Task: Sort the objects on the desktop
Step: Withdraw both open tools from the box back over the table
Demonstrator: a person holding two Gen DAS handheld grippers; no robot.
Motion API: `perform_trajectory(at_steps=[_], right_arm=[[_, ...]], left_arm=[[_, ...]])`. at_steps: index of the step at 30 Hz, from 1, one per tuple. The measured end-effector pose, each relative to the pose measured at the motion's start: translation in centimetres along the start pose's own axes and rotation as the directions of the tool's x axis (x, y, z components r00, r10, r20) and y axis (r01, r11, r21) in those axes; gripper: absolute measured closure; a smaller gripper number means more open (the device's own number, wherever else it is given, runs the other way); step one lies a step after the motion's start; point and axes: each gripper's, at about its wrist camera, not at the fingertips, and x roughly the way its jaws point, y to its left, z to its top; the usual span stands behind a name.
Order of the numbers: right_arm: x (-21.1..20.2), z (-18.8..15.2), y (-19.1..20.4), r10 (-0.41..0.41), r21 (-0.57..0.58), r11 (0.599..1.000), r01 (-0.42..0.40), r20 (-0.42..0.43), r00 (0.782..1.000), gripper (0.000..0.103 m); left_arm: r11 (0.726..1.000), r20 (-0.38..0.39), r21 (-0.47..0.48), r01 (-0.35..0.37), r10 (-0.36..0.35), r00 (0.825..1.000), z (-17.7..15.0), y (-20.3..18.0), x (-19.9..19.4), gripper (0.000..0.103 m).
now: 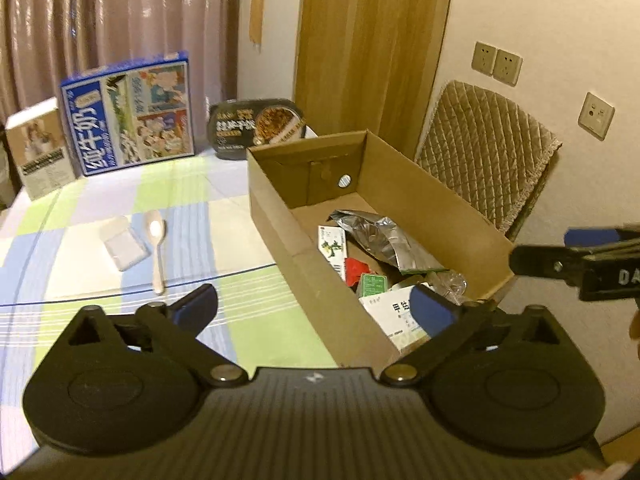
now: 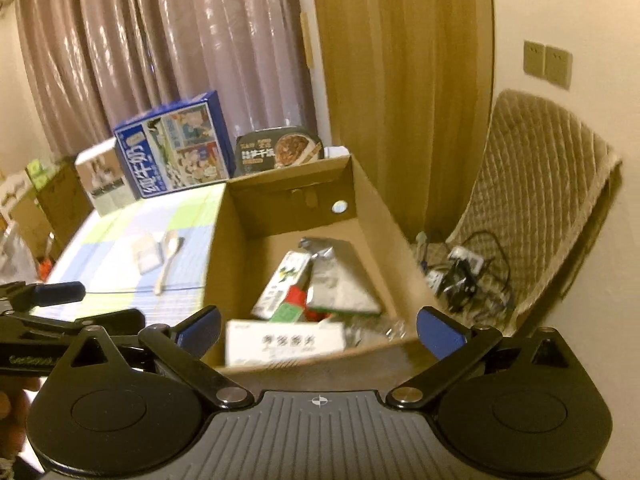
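While the cardboard box (image 1: 384,216) stands on the checked tablecloth (image 1: 100,220), a small white packet (image 1: 124,248) and a white spoon (image 1: 157,252) are seen lying side by side to its left, with a blue milk carton (image 1: 132,114) propped behind them. Inside the box, a white medicine box (image 2: 286,342), a green-printed carton (image 2: 282,284) and a silver foil bag (image 2: 340,280) are piled. The left gripper (image 1: 316,308) is held wide open and empty over the box's near left corner, and the right gripper (image 2: 320,330) is likewise spread wide and empty above its near wall.
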Motion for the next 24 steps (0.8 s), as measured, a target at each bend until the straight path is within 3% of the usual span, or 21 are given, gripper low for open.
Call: perform_trajectory(at_steps=[11,24], right_arm=[[-3.4,-4.9,4.8,0.044,-0.011,0.999,-0.044,-0.020,0.999,0.002],[-4.0,-7.6,9.2,0.108,0.017,0.994,-0.107,-0.024,0.994,0.002]], left_arm=[[0.997,0.028,0.004,-0.071,0.071,0.997,-3.6,1.6,-5.1,0.001],[0.966,0.004,-0.139,-0.217,0.220,0.976,-8.5,8.3,-10.6,0.001]])
